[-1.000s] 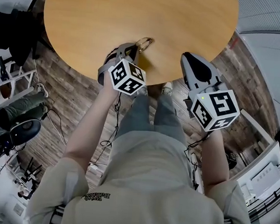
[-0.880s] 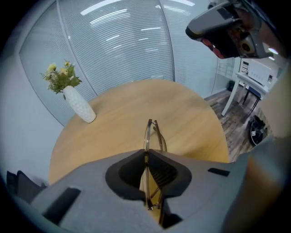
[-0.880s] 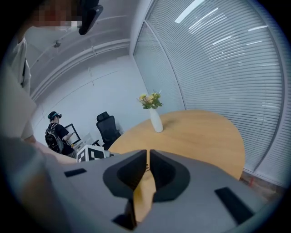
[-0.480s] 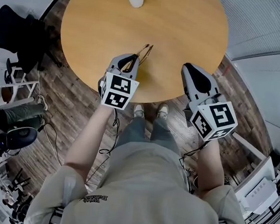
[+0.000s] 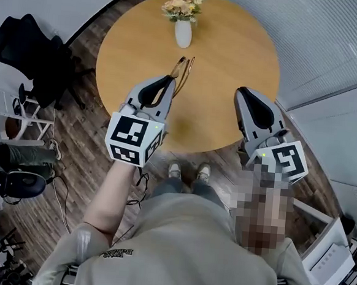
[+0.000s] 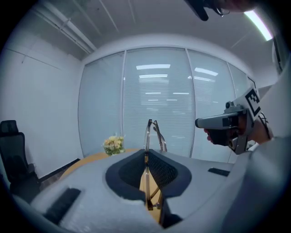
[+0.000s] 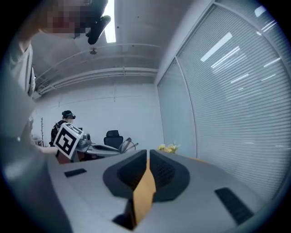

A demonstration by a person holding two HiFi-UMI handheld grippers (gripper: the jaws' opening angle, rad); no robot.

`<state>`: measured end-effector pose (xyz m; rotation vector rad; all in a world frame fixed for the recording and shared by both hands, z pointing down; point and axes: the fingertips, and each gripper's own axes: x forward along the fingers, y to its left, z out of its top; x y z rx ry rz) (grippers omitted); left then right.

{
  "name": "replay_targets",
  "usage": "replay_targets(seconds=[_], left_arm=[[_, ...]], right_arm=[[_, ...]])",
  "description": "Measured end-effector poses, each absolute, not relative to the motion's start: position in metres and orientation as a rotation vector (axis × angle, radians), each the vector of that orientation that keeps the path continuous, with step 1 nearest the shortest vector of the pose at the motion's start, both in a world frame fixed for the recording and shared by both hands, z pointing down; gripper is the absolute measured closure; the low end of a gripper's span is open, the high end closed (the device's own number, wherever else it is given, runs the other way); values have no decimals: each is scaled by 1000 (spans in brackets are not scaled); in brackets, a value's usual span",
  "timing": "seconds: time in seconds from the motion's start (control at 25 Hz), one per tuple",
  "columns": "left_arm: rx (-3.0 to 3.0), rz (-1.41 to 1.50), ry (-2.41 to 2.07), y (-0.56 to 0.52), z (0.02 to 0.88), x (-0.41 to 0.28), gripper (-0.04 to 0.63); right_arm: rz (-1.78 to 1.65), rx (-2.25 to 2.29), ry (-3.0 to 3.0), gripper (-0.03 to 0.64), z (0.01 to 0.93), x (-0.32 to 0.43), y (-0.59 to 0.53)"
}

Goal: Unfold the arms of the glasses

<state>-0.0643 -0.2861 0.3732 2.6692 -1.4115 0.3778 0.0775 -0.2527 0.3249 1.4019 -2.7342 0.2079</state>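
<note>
Thin gold-rimmed glasses [image 5: 183, 70] with folded arms stick out from the tip of my left gripper [image 5: 171, 80], which is shut on them and held up over the near side of the round wooden table [image 5: 235, 45]. In the left gripper view the glasses [image 6: 151, 132] stand edge-on between the jaws of the left gripper [image 6: 146, 157]. My right gripper [image 5: 241, 92] hovers to the right of them, shut with nothing in it; its own view shows the right gripper [image 7: 148, 157] with its jaws nearly touching. The glasses [image 7: 127, 144] show there at the left.
A white vase of flowers [image 5: 184, 27] stands at the far side of the table. A black office chair [image 5: 27, 42] and a white rack [image 5: 14, 117] are on the floor at left. A glass wall with blinds [image 5: 334, 40] runs along the right. A person [image 7: 63, 122] is in the background.
My left gripper has risen from the table's near edge with the glasses held in it. The right gripper has risen a little too. The head view has tilted up, bringing the vase into sight.
</note>
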Motion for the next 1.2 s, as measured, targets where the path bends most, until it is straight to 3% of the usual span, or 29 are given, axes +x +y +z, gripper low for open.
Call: replay_targets(seconds=[0.32, 0.6, 1.2], left_arm=[[2807, 149, -1498, -271, 266, -76, 555], [2873, 2, -1512, -253, 227, -84, 555], [2735, -197, -1552, -230, 225, -114, 555]], right_arm=[[-7, 1431, -2831, 577, 234, 72, -238], [-171, 1431, -2913, 575, 173, 66, -213], [-102, 1262, -2931, 577, 199, 39, -202]])
